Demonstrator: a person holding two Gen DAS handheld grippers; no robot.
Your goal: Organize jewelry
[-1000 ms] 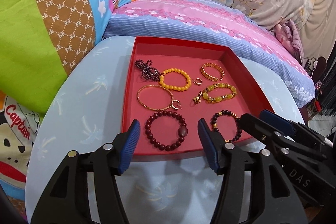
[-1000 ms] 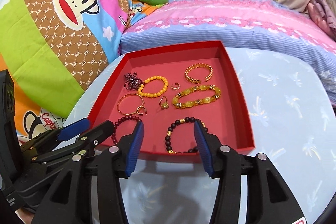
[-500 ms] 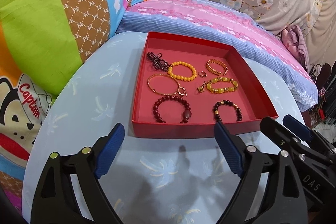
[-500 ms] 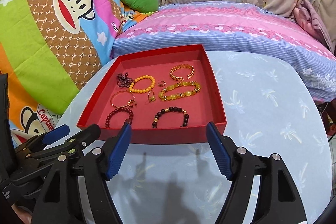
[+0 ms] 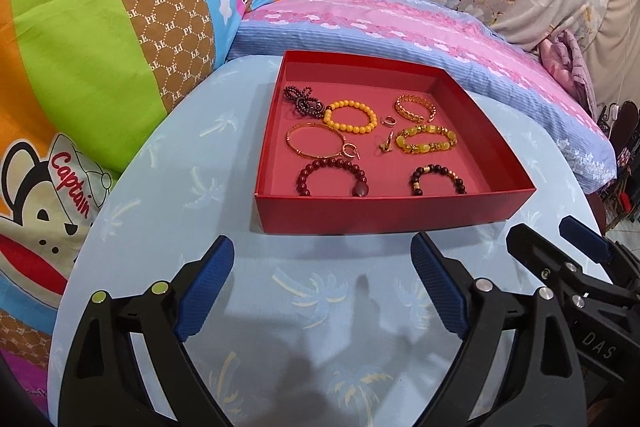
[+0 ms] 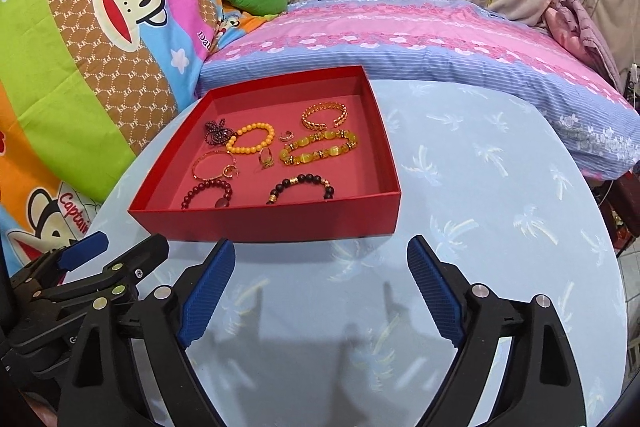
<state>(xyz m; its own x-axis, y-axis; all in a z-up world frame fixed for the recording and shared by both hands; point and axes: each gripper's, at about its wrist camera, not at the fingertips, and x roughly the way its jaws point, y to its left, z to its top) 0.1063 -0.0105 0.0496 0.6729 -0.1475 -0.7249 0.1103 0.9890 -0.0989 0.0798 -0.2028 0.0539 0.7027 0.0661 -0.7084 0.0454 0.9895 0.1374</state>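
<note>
A shallow square red cardboard tray [image 5: 384, 213] is sitting on the pale blue palm-print table [image 6: 480, 227], holding beaded bracelets, gold bangles and small rings [image 5: 389, 121]. The left gripper [image 5: 322, 285] is hovering wide, empty; the right gripper [image 6: 320, 285] is opening its jaws, nothing between them, both short of the tray.

The red tray [image 5: 360, 213] looked like matt cardboard on a smooth printed cloth tabletop [image 5: 168, 211], with glossy yellow beads [image 5: 350, 117] and a shiny gold metal bangle [image 5: 316, 141] inside.
</note>
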